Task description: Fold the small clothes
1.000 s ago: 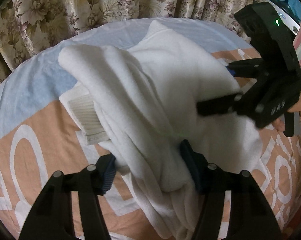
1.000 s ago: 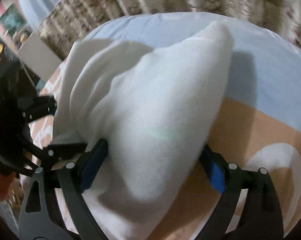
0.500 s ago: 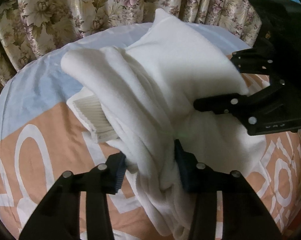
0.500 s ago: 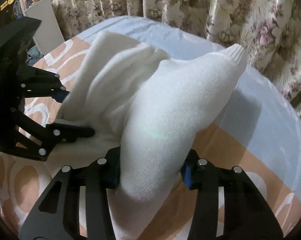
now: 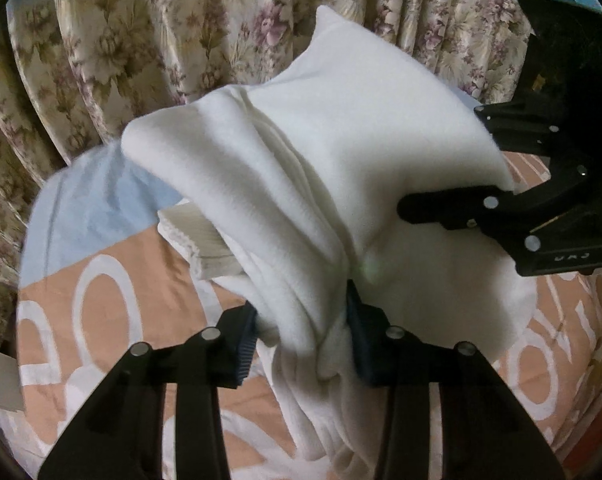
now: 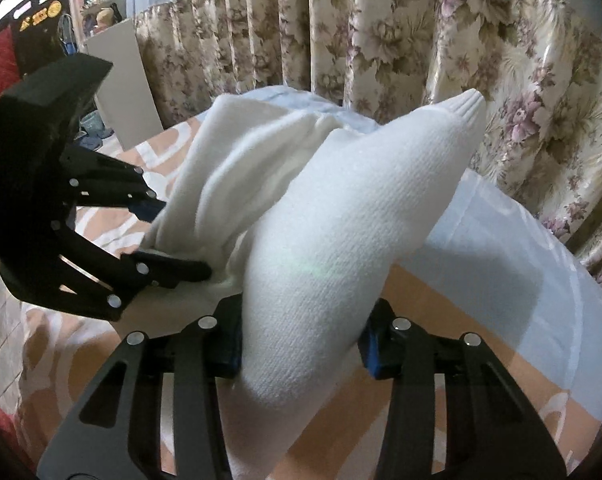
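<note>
We have lifted the white garment [image 5: 341, 168] higher off the bed [image 5: 113, 264]; both grippers, left [image 5: 301, 336] & right [image 6: 305, 340], now clenched on it, so fold is starting.

A home bedroom: a bed [image 5: 101, 280] with an orange, blue and white printed sheet, backed by floral curtains [image 6: 401, 32].

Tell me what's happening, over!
Left gripper shut on white garment. Right gripper shut on it too. Garment lifted off bedsheet. Nothing blocking.
</note>
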Motion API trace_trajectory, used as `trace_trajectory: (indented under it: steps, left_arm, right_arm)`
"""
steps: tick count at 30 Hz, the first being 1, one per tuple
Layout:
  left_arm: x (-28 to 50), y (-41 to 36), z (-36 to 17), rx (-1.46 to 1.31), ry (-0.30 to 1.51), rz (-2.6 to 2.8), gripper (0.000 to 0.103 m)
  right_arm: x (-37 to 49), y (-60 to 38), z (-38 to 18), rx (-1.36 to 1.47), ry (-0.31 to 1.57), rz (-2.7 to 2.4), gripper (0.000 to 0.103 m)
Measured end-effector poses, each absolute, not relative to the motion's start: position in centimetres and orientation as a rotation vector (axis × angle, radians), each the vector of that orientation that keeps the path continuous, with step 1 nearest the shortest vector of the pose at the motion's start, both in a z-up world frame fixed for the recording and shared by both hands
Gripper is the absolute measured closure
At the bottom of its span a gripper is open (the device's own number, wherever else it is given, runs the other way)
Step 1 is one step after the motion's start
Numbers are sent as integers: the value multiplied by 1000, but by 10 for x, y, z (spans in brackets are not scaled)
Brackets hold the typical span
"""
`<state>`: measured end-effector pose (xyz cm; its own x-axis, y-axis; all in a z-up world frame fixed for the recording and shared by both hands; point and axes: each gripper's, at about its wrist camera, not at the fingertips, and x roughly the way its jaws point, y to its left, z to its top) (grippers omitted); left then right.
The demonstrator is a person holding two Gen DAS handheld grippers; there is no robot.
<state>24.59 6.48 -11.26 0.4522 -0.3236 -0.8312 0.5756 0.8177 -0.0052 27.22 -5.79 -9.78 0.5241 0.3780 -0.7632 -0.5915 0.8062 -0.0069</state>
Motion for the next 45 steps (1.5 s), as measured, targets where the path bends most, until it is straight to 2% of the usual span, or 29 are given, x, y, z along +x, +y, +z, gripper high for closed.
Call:
trace_trajectory:
  steps: [4, 8, 15, 20, 27, 29, 31, 32, 34, 36, 40, 45]
  left_arm:
    - [215, 38, -94, 317, 939, -569, 63]
    - [192, -2, -100, 321, 959, -582, 62]
    - [175, -58, -147, 290, 1009, -626, 62]
    - [174, -66, -172, 301, 1002, -613, 59]
    - [176, -64, -174, 308, 1002, -575, 47]
    - [174, -62, -173, 293, 1011, -561, 40]
    - [172, -58, -171, 284, 1021, -523, 26]
    - [170, -56, -169, 282, 1025, -513, 25]
    - [164, -52, -166, 289, 1043, -476, 17]
    - [157, -45, -163, 274, 1055, -437, 17]
    - [141, -33, -159, 224, 1052, -385, 14]
    - [135, -32, -163, 228, 1042, -353, 14]
  right_arm:
    - [249, -86, -88, -283, 828, 582, 59]
    - [226, -121, -92, -286, 856, 558, 59]
    - [203, -185, -137, -239, 959, 528, 58]
    - [198, -215, -176, -130, 988, 533, 53]
    - [200, -214, -175, -119, 980, 528, 47]
    - [197, -214, -174, -125, 987, 518, 44]
    - [193, -215, -170, -116, 987, 506, 40]
    - [191, -215, -168, -113, 988, 501, 39]
    - [186, -218, -163, -105, 986, 483, 31]
    - [179, -221, -156, -91, 971, 459, 28]
    - [165, -235, -128, -23, 863, 395, 14]
    - [189, -241, -128, -11, 886, 277, 14]
